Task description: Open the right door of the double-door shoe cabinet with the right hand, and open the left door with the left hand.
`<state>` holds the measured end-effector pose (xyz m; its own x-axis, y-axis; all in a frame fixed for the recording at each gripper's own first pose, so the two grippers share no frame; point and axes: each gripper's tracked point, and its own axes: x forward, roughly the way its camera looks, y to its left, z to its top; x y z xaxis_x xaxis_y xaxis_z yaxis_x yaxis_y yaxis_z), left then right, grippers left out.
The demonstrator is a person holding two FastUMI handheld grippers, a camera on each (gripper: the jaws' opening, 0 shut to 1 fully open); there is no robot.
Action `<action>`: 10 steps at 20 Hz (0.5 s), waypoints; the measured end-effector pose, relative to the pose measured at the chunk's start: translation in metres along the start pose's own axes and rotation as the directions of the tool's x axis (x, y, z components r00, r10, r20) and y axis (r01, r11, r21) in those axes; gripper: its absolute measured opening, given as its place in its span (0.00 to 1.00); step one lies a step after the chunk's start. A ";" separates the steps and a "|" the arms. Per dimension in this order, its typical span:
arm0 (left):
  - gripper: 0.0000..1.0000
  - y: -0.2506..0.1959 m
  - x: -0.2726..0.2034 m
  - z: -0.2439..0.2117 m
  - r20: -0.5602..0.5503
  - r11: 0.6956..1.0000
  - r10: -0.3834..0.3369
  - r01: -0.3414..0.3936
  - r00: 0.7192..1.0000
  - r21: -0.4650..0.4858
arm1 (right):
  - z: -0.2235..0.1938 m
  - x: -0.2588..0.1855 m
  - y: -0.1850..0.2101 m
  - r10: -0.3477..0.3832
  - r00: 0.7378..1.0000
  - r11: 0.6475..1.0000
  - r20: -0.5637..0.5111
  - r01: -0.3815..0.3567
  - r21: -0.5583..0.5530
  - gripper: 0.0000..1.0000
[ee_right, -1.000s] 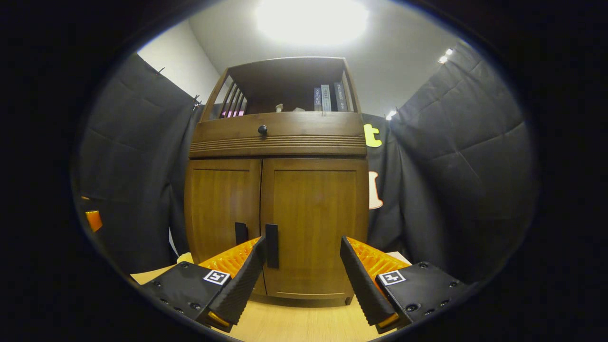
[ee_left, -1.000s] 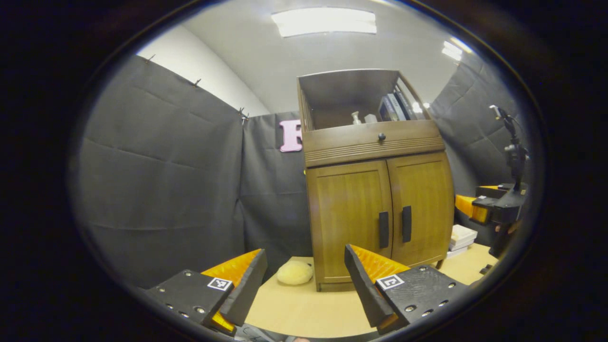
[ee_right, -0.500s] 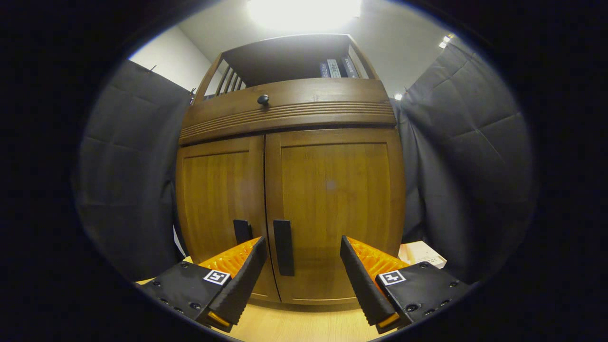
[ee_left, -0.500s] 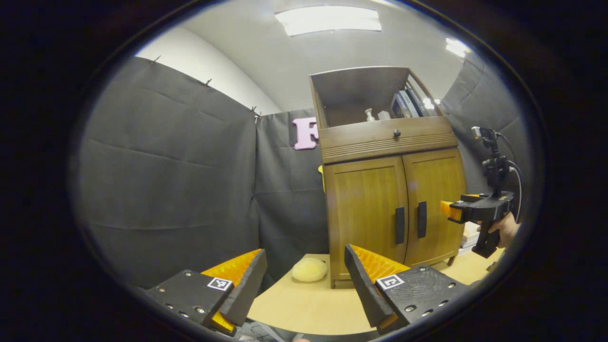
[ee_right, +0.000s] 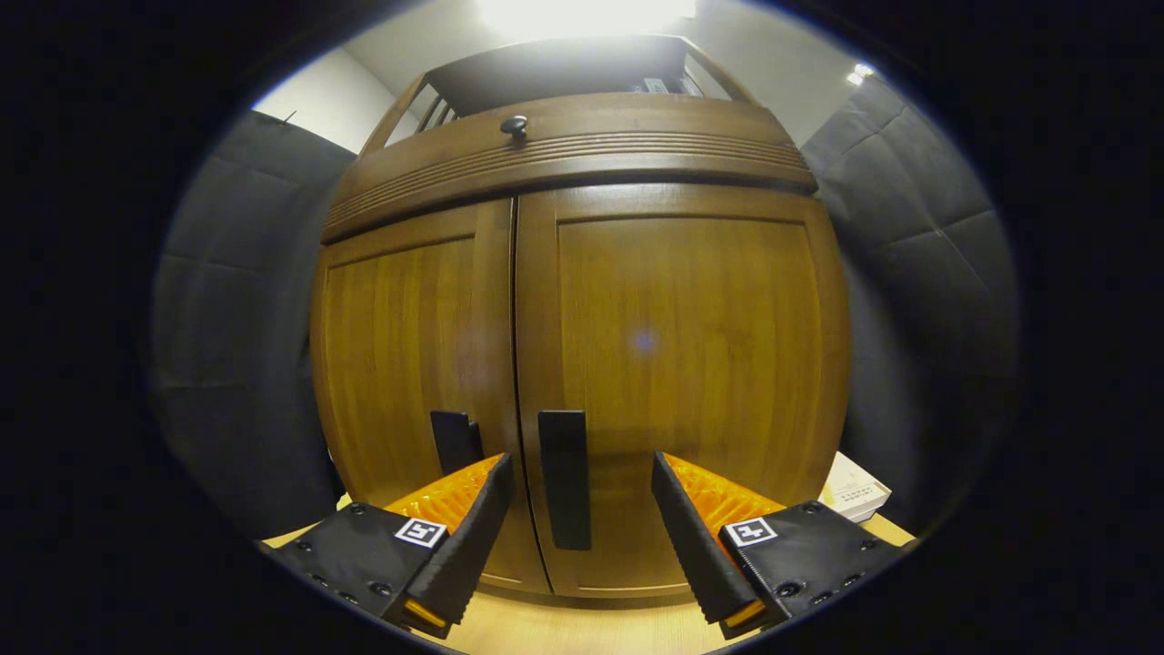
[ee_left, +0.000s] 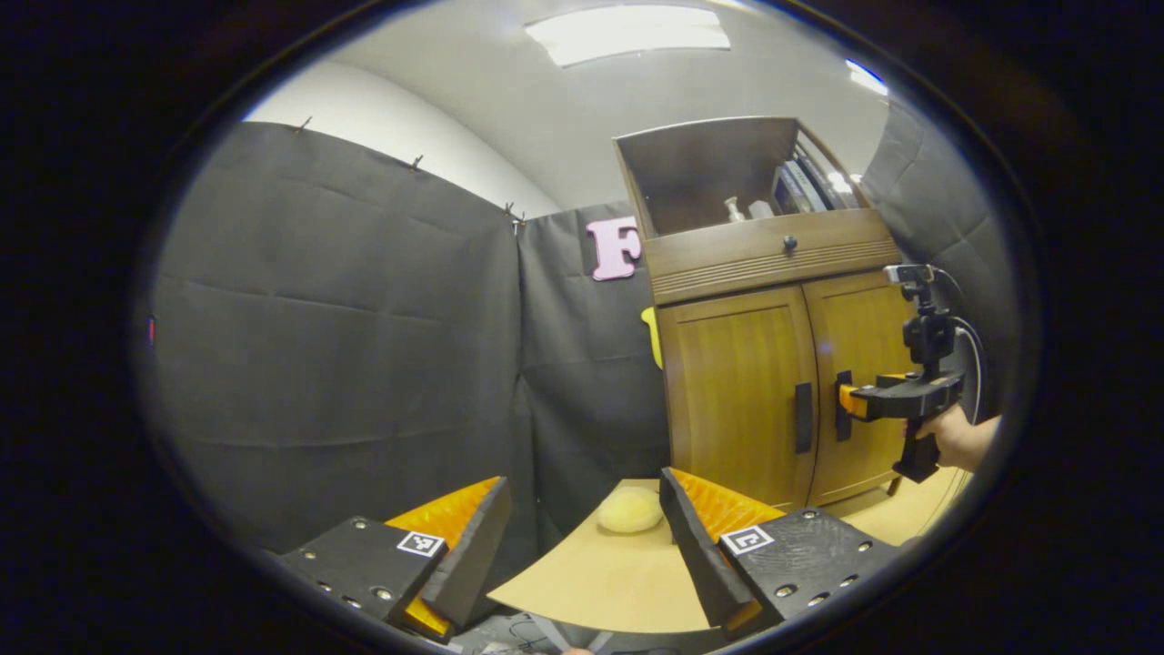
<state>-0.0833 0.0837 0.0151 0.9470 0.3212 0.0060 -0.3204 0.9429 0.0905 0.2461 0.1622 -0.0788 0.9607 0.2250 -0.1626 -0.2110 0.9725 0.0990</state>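
- Both doors of the cabinet (ee_right: 582, 346) were seen closed; nothing had yet been opened, so both pulls were judged to remain.
- The right door's handle (ee_right: 565, 491) was framed just ahead of the right gripper (ee_right: 582, 496), between its spread fingers but slightly toward its left finger, with no contact visible.
- The left door's handle (ee_left: 803, 418) was found well ahead and to the right of the left gripper (ee_left: 587, 518), whose fingers were held apart and empty.
- A pale round object (ee_left: 629, 508) was noted on the table (ee_left: 582, 582) ahead of the left gripper.
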 end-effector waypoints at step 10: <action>0.95 0.011 0.004 -0.001 -0.001 1.000 0.028 -0.028 1.000 0.007 | -0.026 0.041 0.006 -0.012 0.994 0.998 -0.105 0.018 0.059 0.48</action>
<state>-0.0831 0.0956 0.0151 0.9377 0.3473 0.0071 -0.3463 0.9331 0.0973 0.2798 0.1790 -0.1105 0.9388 0.2184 -0.2663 -0.1822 0.9711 0.1541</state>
